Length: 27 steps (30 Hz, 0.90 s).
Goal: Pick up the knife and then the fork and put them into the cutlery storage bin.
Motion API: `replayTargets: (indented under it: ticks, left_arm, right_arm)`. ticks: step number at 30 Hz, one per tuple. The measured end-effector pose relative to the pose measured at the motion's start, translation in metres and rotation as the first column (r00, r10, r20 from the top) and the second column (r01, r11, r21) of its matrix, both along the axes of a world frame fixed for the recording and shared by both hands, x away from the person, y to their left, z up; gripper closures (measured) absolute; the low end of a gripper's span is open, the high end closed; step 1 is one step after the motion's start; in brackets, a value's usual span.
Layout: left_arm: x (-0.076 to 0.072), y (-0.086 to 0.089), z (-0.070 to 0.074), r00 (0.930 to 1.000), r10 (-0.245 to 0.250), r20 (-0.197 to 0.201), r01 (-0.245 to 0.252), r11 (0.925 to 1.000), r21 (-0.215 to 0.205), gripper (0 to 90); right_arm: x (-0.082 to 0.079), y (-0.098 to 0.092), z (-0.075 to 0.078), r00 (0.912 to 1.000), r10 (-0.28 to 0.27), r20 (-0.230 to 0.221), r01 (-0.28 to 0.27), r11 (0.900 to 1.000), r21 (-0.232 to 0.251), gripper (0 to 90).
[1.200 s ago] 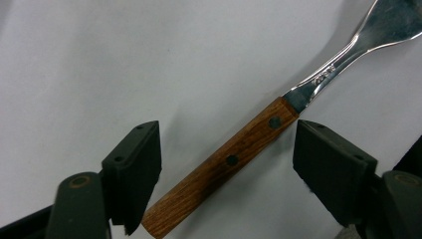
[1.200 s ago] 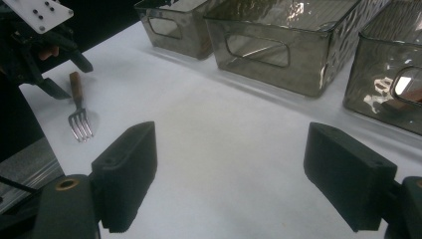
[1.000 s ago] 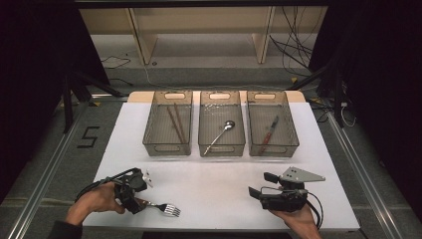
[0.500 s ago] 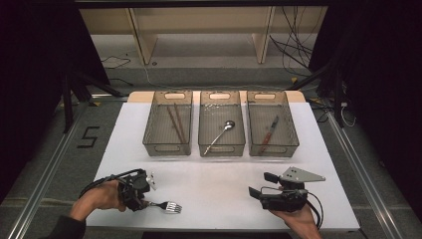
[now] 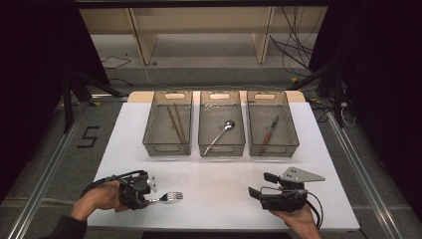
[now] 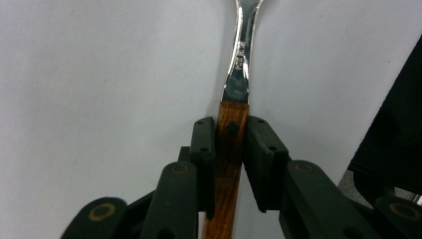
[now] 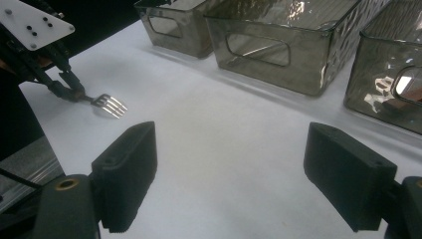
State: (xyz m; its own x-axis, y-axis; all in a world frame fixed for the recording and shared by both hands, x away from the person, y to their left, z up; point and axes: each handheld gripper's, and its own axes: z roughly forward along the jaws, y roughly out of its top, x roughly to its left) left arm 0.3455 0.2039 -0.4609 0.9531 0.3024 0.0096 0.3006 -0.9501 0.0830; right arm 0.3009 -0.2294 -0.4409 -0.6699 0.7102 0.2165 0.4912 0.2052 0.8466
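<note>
Now the fork (image 5: 166, 197) lay at the near left of the white worktop (image 5: 219, 199), its tines pointing right toward the middle and its brown wooden handle taken up by the left claw (image 5: 148, 200). That was the change: the left claw's jaws had just been closing, and in the left gripper view the two black pads (image 6: 204, 154) stood hard against either side of the wooden handle (image 6: 231, 149), just below where the wood met the shiny metal neck. A second earlier the jaws stood wider around the handle; at this moment they were clamped on it. The fork itself sat where it had a second before, flat on the worktop, not yet lifted.

By my reading this meant the grasp was made and the carry could begin. The hold sat near the front end of the wood, so the metal part reached well out ahead of the pads and could droop or swing when raised.

Across the worktop at the near right, the right claw (image 7: 249, 174) rested with its jaws wide apart and nothing between them, pointing toward the fork (image 7: 109, 104).

At the far side stood three clear bins in a row: the left bin (image 5: 167, 122) holding chopsticks (image 5: 175, 122), the middle bin (image 5: 222, 122) a spoon (image 5: 220, 134), the right bin (image 5: 271, 122) a slim red-handled utensil (image 5: 268, 133). Judged from that sorting, the fork likely belonged in one of them, though which I could not tell.
</note>
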Motion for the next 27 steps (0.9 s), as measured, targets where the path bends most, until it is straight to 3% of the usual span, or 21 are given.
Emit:
replayTargets:
  ticks: [8, 11, 15, 20, 27]
  left_arm:
    - [0.002, 0.001, 0.002, 0.9994, 0.012, 0.033, -0.012, 0.9998, -0.013, 76.2]
    - [0.003, 0.000, 0.005, 0.9975, 0.045, 0.055, -0.043, 0.9982, -0.041, 76.3]
    - [0.004, -0.006, 0.013, 0.9958, 0.054, 0.074, -0.048, 0.9956, -0.081, 76.3]
    - [0.010, -0.017, 0.021, 0.9918, 0.084, 0.096, -0.071, 0.9885, -0.133, 76.3]
    - [0.020, -0.038, 0.039, 0.9798, 0.155, 0.126, -0.121, 0.9623, -0.243, 76.3]
  right_arm:
    - [0.000, 0.000, 0.000, 1.0000, 0.001, 0.001, -0.001, 1.000, -0.001, 21.9]
    - [0.000, 0.000, 0.000, 1.0000, -0.001, 0.002, 0.001, 1.000, 0.002, 21.9]
    - [0.000, 0.000, 0.000, 1.0000, 0.000, 0.001, 0.000, 1.000, 0.002, 21.9]
    - [0.000, 0.000, 0.000, 1.0000, 0.002, 0.000, -0.002, 1.000, 0.001, 21.9]
    - [0.000, 0.000, 0.000, 1.0000, -0.001, 0.002, 0.001, 1.000, 0.004, 21.9]
